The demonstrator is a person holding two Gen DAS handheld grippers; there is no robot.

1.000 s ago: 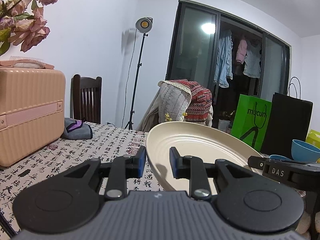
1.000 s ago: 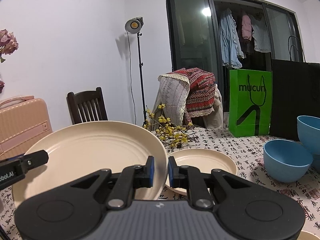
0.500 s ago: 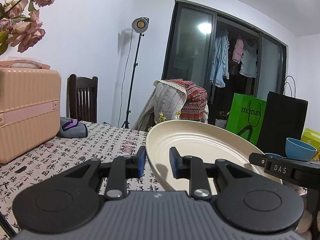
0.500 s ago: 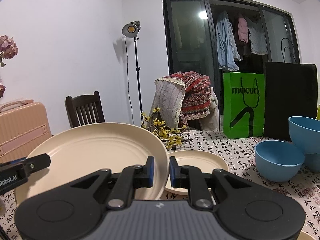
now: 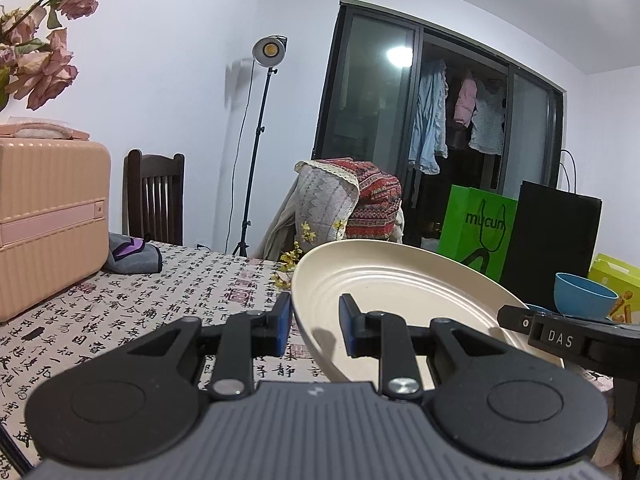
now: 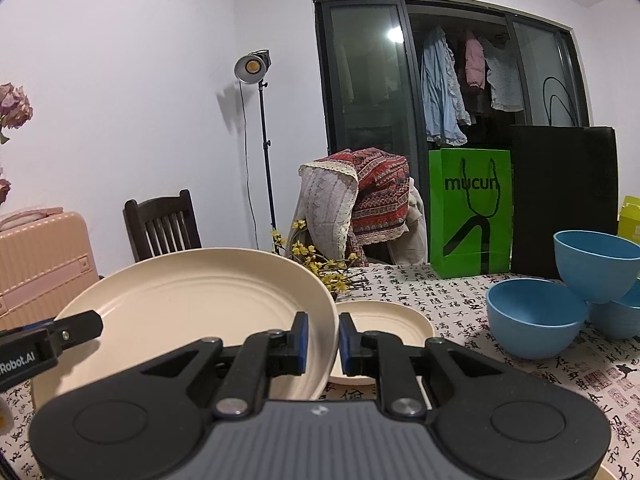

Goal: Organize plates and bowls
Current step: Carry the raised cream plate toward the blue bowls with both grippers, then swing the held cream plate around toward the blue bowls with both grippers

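A large cream plate (image 5: 400,292) hangs above the patterned tablecloth, held by both grippers. My left gripper (image 5: 314,320) is shut on its left rim, and my right gripper (image 6: 322,340) is shut on its right rim. The same large plate (image 6: 192,300) fills the lower left of the right wrist view, with the left gripper's finger (image 6: 76,326) at its far edge. A smaller cream plate (image 6: 392,322) lies on the table just beyond the right gripper. Three blue bowls sit to the right: one (image 6: 532,316) on the cloth and another (image 6: 600,264) tipped on a third (image 6: 624,312).
A pink suitcase (image 5: 48,216) stands at the table's left, with a grey pouch (image 5: 132,256) beside it. Yellow flower sprigs (image 6: 324,268) lie behind the small plate. A green bag (image 6: 470,208) and a black bag (image 6: 564,196) stand at the far edge. Chairs are behind the table.
Both grippers have carried the large plate a little to the right, so the background slid left in both views. Neither grip has changed.
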